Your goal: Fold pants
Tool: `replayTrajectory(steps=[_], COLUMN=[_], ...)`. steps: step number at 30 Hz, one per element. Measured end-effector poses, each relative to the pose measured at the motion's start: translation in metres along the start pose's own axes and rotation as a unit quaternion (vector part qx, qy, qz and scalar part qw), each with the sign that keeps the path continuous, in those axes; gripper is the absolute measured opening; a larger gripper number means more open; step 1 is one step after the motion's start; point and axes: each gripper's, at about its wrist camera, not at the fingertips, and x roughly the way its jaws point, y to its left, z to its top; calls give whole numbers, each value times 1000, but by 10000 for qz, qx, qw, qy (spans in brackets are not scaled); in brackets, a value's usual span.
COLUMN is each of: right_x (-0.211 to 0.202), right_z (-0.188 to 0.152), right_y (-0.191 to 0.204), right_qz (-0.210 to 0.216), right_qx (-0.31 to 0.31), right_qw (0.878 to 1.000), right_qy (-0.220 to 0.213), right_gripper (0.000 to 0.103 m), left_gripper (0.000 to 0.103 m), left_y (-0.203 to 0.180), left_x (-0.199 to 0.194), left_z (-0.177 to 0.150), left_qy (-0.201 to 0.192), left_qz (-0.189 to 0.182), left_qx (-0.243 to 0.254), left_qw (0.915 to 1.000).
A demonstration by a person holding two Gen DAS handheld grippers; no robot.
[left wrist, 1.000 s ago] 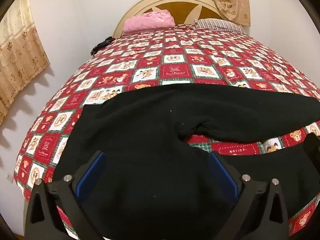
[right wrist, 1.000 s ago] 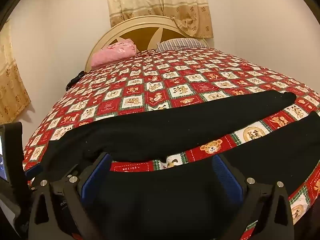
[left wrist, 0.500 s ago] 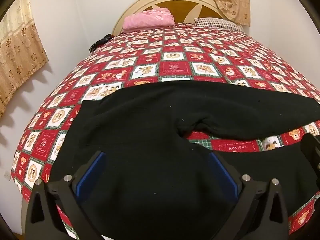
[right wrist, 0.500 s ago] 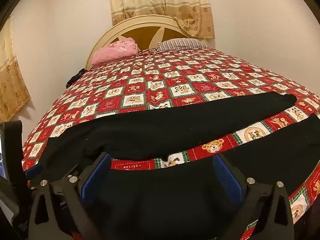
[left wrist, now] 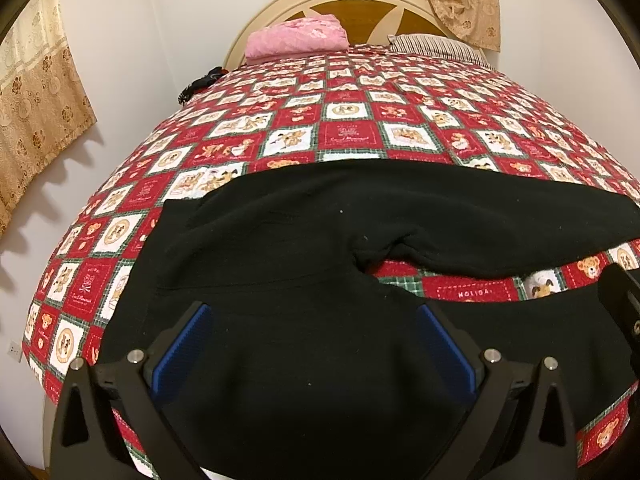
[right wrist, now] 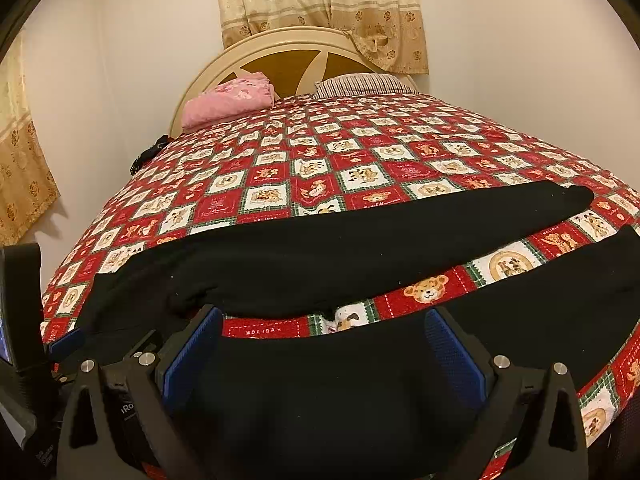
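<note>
1. Red-and-white patchwork bedspread covered a bed whose near edge sat at 6 o'clock in both wrist views.
2. Black pants lay flat across the near part of the bed, waist at 9 o'clock, both legs running toward 3 o'clock with a strip of quilt showing between them.
3. Left gripper hovered over the seat area, its blue pads wide apart, holding nothing.
4. Right gripper hovered over the near leg, equally wide apart and empty.
5. Farther off, at 12 o'clock, a pink folded blanket and a striped pillow rested against the headboard, beneath curtains.
</note>
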Motion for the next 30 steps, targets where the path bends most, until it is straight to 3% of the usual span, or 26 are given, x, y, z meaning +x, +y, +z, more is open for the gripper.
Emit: replayTrajectory(steps=[30], right_x=[4], right_z=[-1], right_y=[7], right_qz=[0], right_qx=[-33], right_qw=[10000], right_qy=[57], right_gripper=[102], left_gripper=[103], left_y=[4], left_x=[3], left_z=[-1], left_qy=[48], left_qz=[25], left_qx=[-18], left_qw=[10000])
